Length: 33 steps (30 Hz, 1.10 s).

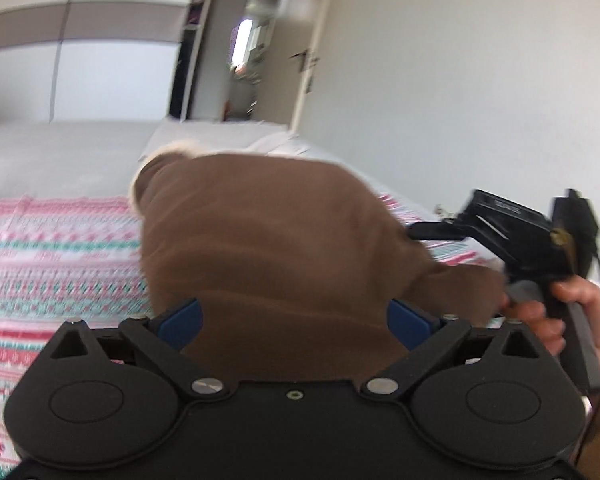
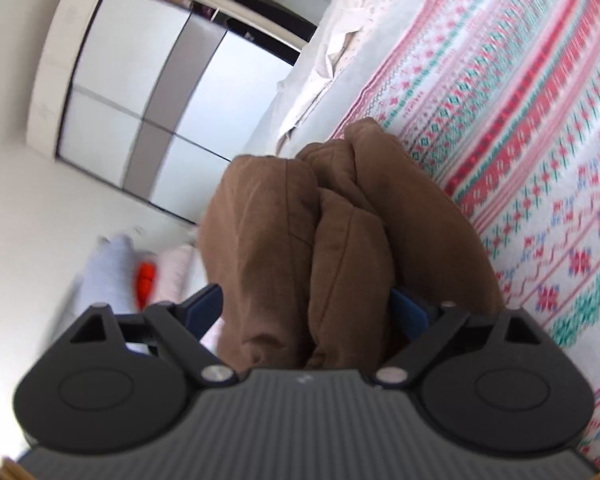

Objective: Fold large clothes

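A large brown garment hangs bunched above the bed. My left gripper is shut on a thick fold of it; the cloth fills the space between the blue fingers. My right gripper is shut on bunched folds of the same brown garment, with cloth packed between its blue fingers. The right gripper body and the hand holding it also show in the left wrist view, just right of the garment. Both fingertips are hidden by cloth.
The bed carries a pink, red and teal patterned cover with a grey sheet beyond it. A wardrobe and an open doorway stand behind. White bedding and a pile of clothes show in the right wrist view.
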### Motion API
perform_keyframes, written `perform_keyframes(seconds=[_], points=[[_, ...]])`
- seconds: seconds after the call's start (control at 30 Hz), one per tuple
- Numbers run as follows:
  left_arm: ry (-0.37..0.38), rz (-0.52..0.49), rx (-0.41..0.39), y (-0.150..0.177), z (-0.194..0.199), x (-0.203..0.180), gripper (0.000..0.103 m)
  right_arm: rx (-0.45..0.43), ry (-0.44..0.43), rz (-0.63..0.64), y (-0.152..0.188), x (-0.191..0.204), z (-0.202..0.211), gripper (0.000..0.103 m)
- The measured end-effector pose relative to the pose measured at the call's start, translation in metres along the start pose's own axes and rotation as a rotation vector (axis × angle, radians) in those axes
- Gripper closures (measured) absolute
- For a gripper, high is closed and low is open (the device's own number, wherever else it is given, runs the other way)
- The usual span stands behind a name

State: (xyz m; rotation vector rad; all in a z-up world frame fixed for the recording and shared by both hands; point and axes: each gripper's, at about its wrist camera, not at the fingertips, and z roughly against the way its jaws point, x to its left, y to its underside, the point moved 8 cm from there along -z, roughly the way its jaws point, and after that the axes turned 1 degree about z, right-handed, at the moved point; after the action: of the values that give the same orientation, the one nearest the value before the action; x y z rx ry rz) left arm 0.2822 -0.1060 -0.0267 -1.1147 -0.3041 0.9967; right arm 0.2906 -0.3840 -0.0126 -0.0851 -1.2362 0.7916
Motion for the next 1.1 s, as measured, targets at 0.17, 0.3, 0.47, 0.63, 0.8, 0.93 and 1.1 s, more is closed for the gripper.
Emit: perform_keyframes(seconds=[0.17,0.3,0.47,0.63,0.8,0.93,1.1], points=[[0.027,0.134,0.069,0.007,-0.007,0.016,0.002,0.023,0.077,0.095,0.01,0.004,-0.014,0.024],[0.009,0.209,0.058,0.005,-0.002,0.021,0.001,0.016,0.094,0.154,0.024,0.011,-0.023,0.064],[-0.003,0.305,0.07,-0.002,0.008,0.021,0.001,-0.077,0.044,0.139,0.023,0.029,-0.009,0.085],[0.006,0.333,0.044,-0.012,0.014,0.016,0.001,-0.143,-0.087,0.118,0.003,0.055,0.028,0.089],[0.03,0.357,0.036,-0.015,0.013,0.014,0.0,-0.227,-0.13,0.013,-0.03,0.029,0.064,0.089],[0.017,0.42,0.068,-0.008,-0.005,0.025,0.0,-0.193,0.016,-0.05,-0.039,-0.04,0.056,0.084],[0.065,0.543,0.136,0.002,-0.038,0.036,0.0,-0.102,0.058,-0.189,-0.027,-0.102,0.039,0.033]])
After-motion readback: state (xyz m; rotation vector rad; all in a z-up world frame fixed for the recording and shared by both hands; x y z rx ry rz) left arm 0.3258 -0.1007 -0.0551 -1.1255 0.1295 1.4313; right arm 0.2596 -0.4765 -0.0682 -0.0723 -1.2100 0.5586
